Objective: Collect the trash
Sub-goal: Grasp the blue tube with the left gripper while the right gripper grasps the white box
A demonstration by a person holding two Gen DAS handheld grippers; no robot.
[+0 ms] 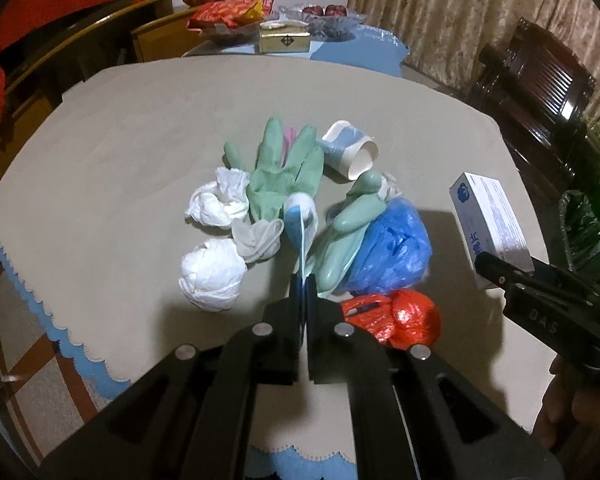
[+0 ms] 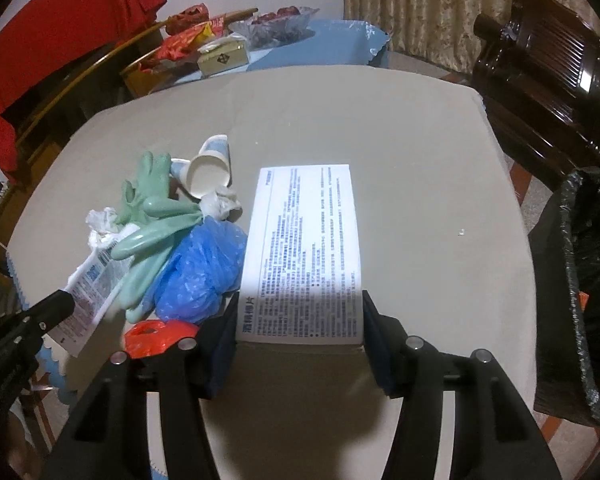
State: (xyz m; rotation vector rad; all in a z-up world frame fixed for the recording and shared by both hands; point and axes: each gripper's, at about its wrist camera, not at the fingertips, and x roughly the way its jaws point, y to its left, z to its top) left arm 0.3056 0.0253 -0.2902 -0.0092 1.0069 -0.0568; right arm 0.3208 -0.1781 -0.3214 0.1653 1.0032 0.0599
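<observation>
Left tongs [image 1: 304, 284] clamped on flat sachet [image 2: 96, 280], left of blue bag [image 2: 200, 272] | right tongs [image 2: 300, 320] clamped across white box [image 2: 304, 248], beside it | box judged light, stiff, crushable; best gripped by its side walls.

Likely home — curtains [image 1: 440, 4], dining table [image 1: 140, 128].
</observation>
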